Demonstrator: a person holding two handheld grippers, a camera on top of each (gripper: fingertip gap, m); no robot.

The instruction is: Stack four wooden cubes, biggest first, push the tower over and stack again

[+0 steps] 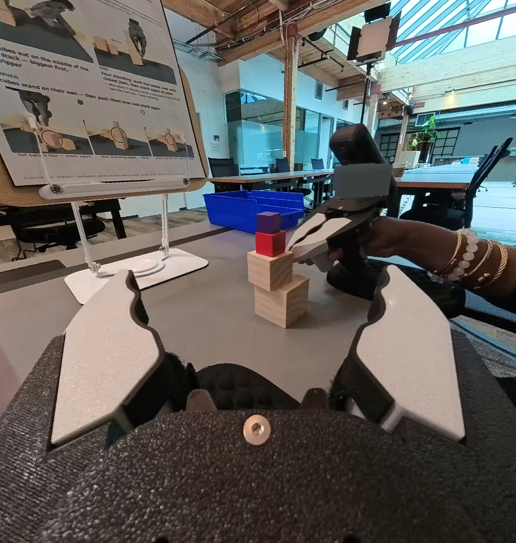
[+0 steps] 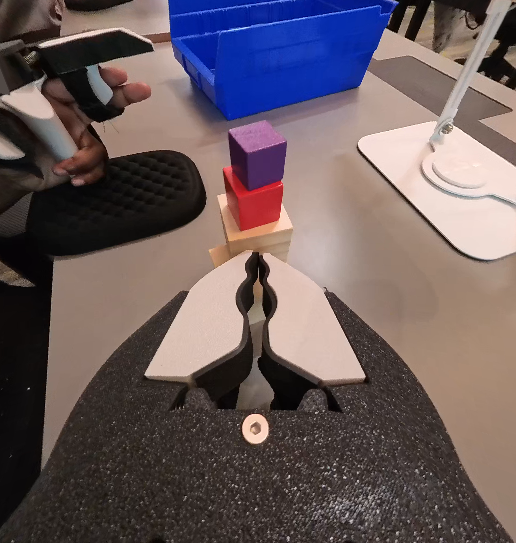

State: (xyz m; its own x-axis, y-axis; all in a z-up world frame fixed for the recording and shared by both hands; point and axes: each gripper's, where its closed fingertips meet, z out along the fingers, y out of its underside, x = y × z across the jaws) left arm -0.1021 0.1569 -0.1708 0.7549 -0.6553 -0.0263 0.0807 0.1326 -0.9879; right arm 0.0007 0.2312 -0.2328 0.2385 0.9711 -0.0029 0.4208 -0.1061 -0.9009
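Four cubes are standing stacked on tabletop [image 2: 353, 293]: purple cube [image 2: 256, 154] topmost. Right gripper [image 2: 257, 255], jaws pressed together, is touching upper wooden cube [image 2: 259, 238]; left gripper [image 1: 259, 293] is hovering, jaws spread.

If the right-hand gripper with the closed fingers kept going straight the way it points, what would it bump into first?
Most likely the upper plain wooden cube of the four-cube tower: the shut right gripper has its tips at that block's near side, just below the red cube. Whether they already touch is hard to tell.
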